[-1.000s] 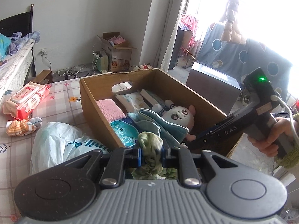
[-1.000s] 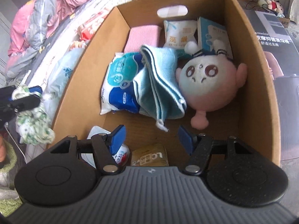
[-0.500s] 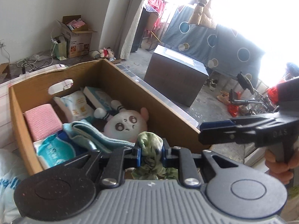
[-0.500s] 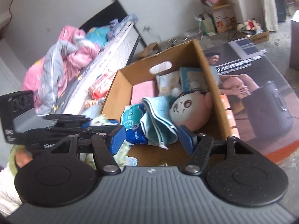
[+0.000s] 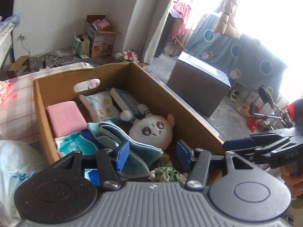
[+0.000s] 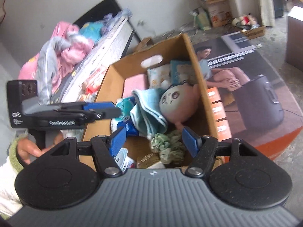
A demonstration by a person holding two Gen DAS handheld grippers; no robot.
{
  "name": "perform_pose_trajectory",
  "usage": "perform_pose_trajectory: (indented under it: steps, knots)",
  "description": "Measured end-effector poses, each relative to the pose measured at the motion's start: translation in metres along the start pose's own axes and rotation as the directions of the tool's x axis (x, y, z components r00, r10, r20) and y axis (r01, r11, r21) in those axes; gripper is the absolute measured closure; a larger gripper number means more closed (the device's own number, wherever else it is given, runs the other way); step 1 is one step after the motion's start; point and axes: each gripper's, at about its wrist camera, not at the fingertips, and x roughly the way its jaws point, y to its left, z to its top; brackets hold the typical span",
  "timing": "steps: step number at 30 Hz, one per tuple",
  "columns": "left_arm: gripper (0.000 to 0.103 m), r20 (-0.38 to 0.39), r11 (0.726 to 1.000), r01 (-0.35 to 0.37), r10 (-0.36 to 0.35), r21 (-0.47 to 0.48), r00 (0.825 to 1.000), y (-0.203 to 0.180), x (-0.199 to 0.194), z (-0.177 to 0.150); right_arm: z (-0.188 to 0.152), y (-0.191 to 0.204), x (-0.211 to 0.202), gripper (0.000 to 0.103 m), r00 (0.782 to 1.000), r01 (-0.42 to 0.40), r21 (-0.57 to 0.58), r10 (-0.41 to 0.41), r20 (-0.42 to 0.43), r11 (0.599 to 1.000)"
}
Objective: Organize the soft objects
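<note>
A cardboard box holds a pink-and-white plush, a teal towel, a pink folded cloth and tissue packs. A crumpled green patterned cloth lies loose at the box's near end. My left gripper hovers over it, its jaws opening, pads clear of the cloth. My right gripper hangs at the box's near right corner, opening slightly, with nothing gripped.
A white plastic bag lies left of the box on a checked tablecloth. A bed with pink bedding runs along the left. A printed carton stands right of the box, and a dark cabinet on the floor beyond.
My left gripper has moved over the box and let go of the green cloth, which now lies inside. The right gripper has drawn back and up from inside the box.
</note>
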Motion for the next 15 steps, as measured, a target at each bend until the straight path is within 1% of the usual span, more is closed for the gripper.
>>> perform_pose_trajectory:
  steps: [1, 3, 4, 6, 9, 11, 15]
  knots:
    - [0.046, 0.015, 1.0, -0.011, 0.011, -0.008, 1.0, 0.006, -0.01, -0.001, 0.007, 0.004, 0.012, 0.038, 0.999, 0.002, -0.018, -0.002, -0.046, 1.0]
    - [0.046, 0.051, 0.999, -0.04, 0.041, -0.025, 0.998, 0.018, -0.03, -0.002, 0.019, 0.014, 0.037, 0.038, 0.99, 0.008, -0.065, -0.017, -0.14, 0.998]
    - [0.046, 0.067, 0.998, -0.052, 0.054, -0.033, 0.996, 0.024, -0.039, -0.004, 0.024, 0.018, 0.05, 0.038, 0.981, 0.012, -0.088, -0.028, -0.19, 0.996]
    - [0.044, 0.096, 0.996, -0.073, 0.078, -0.054, 0.992, 0.034, -0.057, -0.008, 0.032, 0.024, 0.077, 0.038, 0.954, -0.005, -0.108, -0.028, -0.299, 0.994]
    - [0.043, 0.121, 0.993, -0.09, 0.098, -0.075, 0.988, 0.048, -0.075, -0.016, 0.035, 0.031, 0.114, 0.04, 0.889, 0.009, -0.154, -0.078, -0.45, 0.988]
    - [0.043, 0.127, 0.991, -0.096, 0.107, -0.089, 0.986, 0.055, -0.083, -0.021, 0.032, 0.034, 0.133, 0.05, 0.836, 0.024, -0.206, -0.132, -0.532, 0.978]
    - [0.043, 0.134, 0.989, -0.086, 0.102, -0.123, 0.986, 0.069, -0.089, -0.029, 0.02, 0.041, 0.16, 0.056, 0.74, 0.009, -0.274, -0.191, -0.645, 0.962]
